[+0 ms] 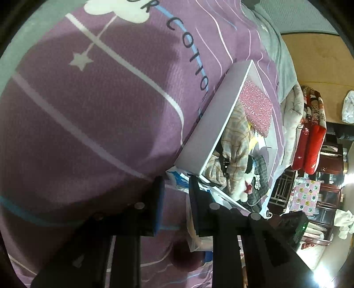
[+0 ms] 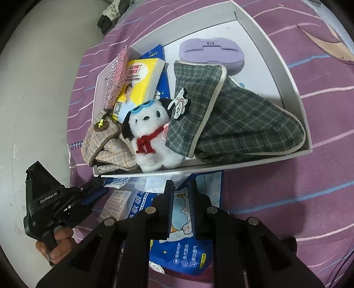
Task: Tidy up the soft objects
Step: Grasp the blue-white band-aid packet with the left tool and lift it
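A white box [image 2: 294, 93] lies on the purple bedsheet and holds a white plush dog [image 2: 152, 137] with a red scarf, a green plaid cloth [image 2: 239, 115], a beige plaid pouch [image 2: 106, 144], a pink glittery piece [image 2: 117, 75], a yellow booklet [image 2: 141, 82] and a purple case [image 2: 212, 53]. My right gripper [image 2: 181, 188] hovers over a blue packet [image 2: 183, 250] just in front of the box, fingers narrowly apart, nothing seen held. My left gripper [image 1: 176, 179] is slightly open and empty by the box's corner [image 1: 194, 168]; it also shows in the right wrist view [image 2: 97, 190].
Small white and blue sachets [image 2: 119, 199] lie in front of the box. Folded red and patterned quilts [image 1: 309, 133] are stacked beyond the bed. Dark clothing [image 2: 110, 11] lies on the grey floor at the bed's edge. A dark red round object [image 1: 185, 254] lies below the left gripper.
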The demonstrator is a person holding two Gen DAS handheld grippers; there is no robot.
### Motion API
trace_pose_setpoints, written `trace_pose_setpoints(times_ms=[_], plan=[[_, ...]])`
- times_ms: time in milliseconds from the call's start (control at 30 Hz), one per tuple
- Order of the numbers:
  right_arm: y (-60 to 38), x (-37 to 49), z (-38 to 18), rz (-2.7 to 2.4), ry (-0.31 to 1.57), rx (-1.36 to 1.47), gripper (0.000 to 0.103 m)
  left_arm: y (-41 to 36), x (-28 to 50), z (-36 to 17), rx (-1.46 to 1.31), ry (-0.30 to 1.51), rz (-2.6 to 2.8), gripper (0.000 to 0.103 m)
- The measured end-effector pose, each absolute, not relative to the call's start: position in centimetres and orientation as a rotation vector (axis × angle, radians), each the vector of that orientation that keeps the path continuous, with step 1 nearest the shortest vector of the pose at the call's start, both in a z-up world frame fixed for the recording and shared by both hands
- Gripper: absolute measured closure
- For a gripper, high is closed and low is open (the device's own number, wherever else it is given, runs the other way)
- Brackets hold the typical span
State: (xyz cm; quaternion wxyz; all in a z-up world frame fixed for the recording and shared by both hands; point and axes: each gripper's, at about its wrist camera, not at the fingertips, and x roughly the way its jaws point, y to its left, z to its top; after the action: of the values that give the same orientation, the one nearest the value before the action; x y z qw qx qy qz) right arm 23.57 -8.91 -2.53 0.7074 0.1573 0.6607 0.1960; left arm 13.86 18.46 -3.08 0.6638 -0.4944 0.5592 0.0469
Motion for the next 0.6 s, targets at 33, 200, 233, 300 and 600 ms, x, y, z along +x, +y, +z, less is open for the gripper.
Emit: trace_pose_setpoints(times_ms=[33, 200, 233, 300, 600], plan=[[-9.0, 23.6, -2.6, 0.438, 1.468, 0.358, 0.091, 18.3, 14.0, -3.1, -1.117, 1.264, 0.109, 0.079], [-8.8, 23.8, -3.2, 0.448, 1.455, 0.398, 0.091, 17.5, 14.4, -3.3, -1.109, 1.249, 0.106, 0.088], [-8.7, 23.8, -3.2, 0.452, 1.449, 0.398, 0.091, 17.5, 14.5, -3.4, -1.111, 1.246, 0.103, 0.092], [-8.6, 23.7, -3.2, 0.459, 1.446, 0.390, 0.091, 17.6, 14.4, -3.4, -1.122, 1.238, 0.098, 0.096], [-8.0, 23.4, -2.4, 0.479, 1.411, 0.375, 0.094, 17.9, 13.7, -2.0, -1.119, 1.192, 0.027, 0.099]])
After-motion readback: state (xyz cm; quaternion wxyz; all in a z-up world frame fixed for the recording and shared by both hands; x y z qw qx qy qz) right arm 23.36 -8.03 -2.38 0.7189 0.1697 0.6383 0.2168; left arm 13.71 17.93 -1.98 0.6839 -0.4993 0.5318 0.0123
